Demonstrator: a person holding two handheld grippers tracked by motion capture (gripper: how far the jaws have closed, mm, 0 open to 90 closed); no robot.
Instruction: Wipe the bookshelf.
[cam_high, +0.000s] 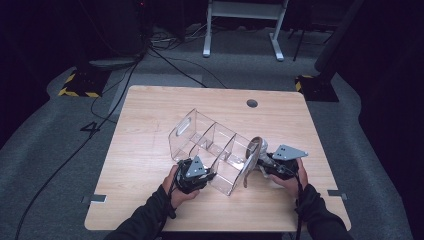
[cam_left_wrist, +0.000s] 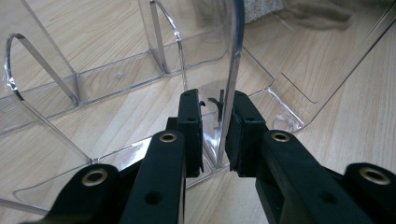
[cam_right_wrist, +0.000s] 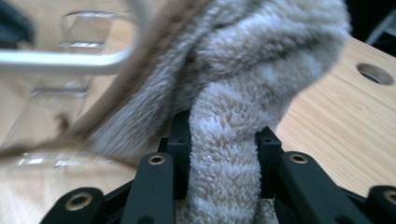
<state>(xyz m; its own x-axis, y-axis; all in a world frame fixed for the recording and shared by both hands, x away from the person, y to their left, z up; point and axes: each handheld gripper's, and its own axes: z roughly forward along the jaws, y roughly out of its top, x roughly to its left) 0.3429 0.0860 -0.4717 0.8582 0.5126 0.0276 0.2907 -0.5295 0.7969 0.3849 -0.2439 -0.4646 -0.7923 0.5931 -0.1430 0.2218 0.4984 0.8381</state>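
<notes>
Toward the near edge of the bench, slightly right of its middle, lies a clear plastic organizer, a divided acrylic bin with several compartments and a handle slot in its far end wall. The left claw sits at the bin's near end; in the left gripper view its jaws straddle a clear upright wall of the bin, drawn in close on either side, and the pads appear to press on it, so I read this as a grip that steadies the bin. The right claw is clamped on a grey-beige fluffy towel, a thick fold of which is squeezed between the jaws in the right gripper view. In the high view the towel hangs bunched right at the bin's right-hand end, at or just over its rim; whether any of it already lies inside a compartment I cannot tell.

As a judgement, the work is about halfway: the towel is picked up and brought to the bin, and the bin is braced. What is left is to push or lower the cloth fully into a compartment, or wipe the walls with it, and then release both grips.
</notes>
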